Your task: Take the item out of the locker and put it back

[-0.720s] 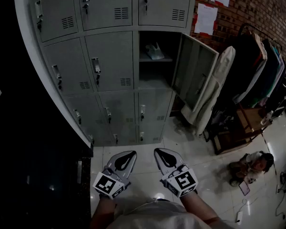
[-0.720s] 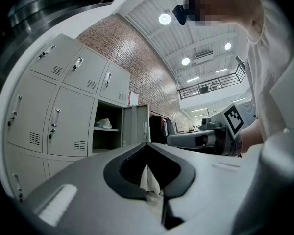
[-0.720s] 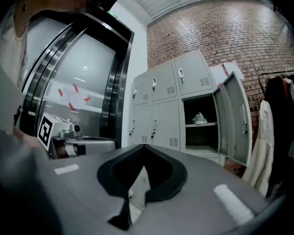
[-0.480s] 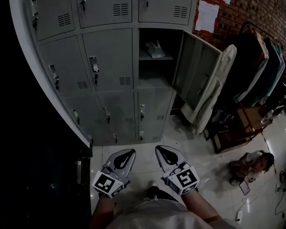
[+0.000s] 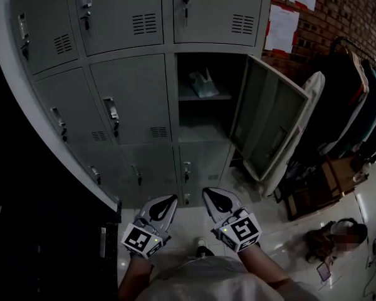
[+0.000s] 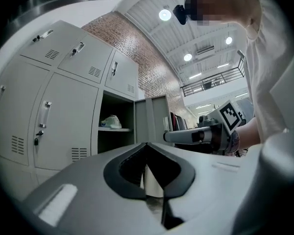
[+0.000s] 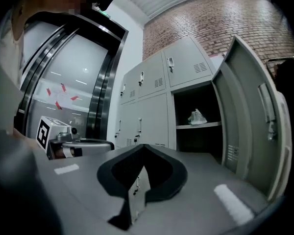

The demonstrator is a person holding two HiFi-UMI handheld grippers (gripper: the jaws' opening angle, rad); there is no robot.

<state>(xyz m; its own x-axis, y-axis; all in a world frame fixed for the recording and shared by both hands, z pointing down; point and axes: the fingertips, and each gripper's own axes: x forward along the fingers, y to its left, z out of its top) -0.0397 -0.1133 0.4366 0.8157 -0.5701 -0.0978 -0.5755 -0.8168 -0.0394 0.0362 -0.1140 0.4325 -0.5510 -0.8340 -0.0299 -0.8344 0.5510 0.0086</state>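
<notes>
While both grippers hover side by side at the near edge of the head view, above the pale tiled floor (image 5: 288, 221), neither holds anything. The left gripper (image 5: 170, 200) has its jaws drawn together, tips meeting, with nothing between them, and the right gripper (image 5: 208, 194) is the same: jaws closed tip to tip and empty. Both point away from the person toward the grey locker bank (image 5: 131, 99), well short of it. Most of its doors are closed, each with a handle and a small vent. One compartment stands open, the open locker (image 5: 200, 115), in the middle row of the right-hand column. Its door (image 5: 269, 127) is swung out to the right. Inside, a shelf (image 5: 203, 97) crosses the upper part, and the item (image 5: 203, 83) lies on it toward the back. It is pale and crumpled, and whether it is a bag or a cloth cannot be told. It is far from both grippers and touched by neither. To the right of the lockers runs a brick wall (image 5: 329, 14) with white sheets of paper (image 5: 282, 27) fixed to it, and nearer along that side stands a clothes rack (image 5: 357, 105) hung with dark and light garments. A person (image 5: 338, 237) sits on the floor at the near right.
</notes>
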